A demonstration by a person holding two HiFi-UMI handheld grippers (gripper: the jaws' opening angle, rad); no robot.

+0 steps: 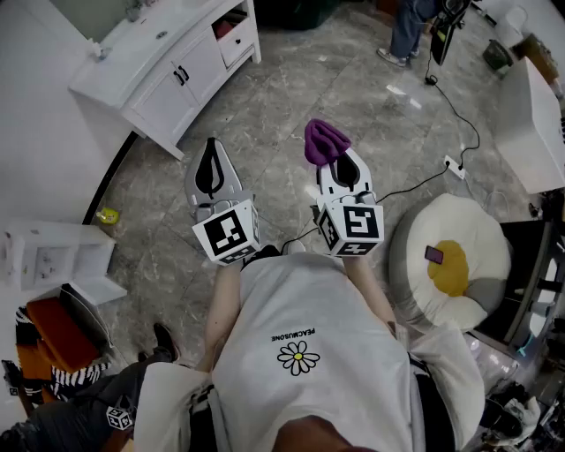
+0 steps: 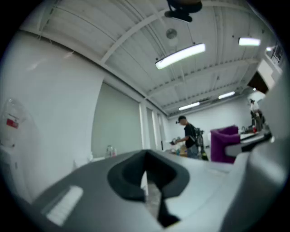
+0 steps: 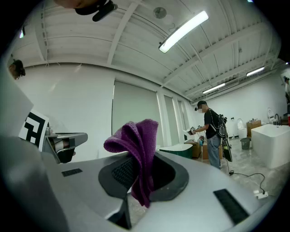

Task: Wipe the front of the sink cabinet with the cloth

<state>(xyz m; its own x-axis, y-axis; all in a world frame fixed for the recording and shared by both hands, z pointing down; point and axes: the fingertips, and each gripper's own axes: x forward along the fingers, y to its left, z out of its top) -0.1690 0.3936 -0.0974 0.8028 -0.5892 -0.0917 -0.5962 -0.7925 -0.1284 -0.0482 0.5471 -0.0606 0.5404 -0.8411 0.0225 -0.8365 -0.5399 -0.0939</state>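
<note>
**Cloth in hand, cabinet not yet reached**

My right gripper (image 1: 341,161) has its jaws clamped on the purple cloth (image 1: 326,141). In the right gripper view the cloth bunches up above the jaws, and a fold of it hangs down between them. My left gripper (image 1: 212,152) carries nothing, and its jaws are drawn together with only a sliver of floor showing between them. Both grippers are held out in front of me over the marble floor (image 1: 291,79), side by side and apart.

The sink cabinet (image 1: 163,99) stands ahead and to the left of my left jaws, well apart from both grippers, so the cloth touches none of it. I judge this to be the approach step, with the cloth gripped and no wiping begun.

The next move calls for stepping towards the cabinet and lowering the right jaws. The free bunch of cloth, not the jaw tips, should meet the white front. I would then sweep across the door panels and round the dark handles (image 1: 181,76). Only a narrow fold is pinched, so pressing hard might drag the cloth out.

As for containers, the two cabinet doors are closed. At the cabinet's far end, ahead of my jaws, an open compartment (image 1: 231,25) holds something red and something dark, though I cannot tell what they are.
</note>
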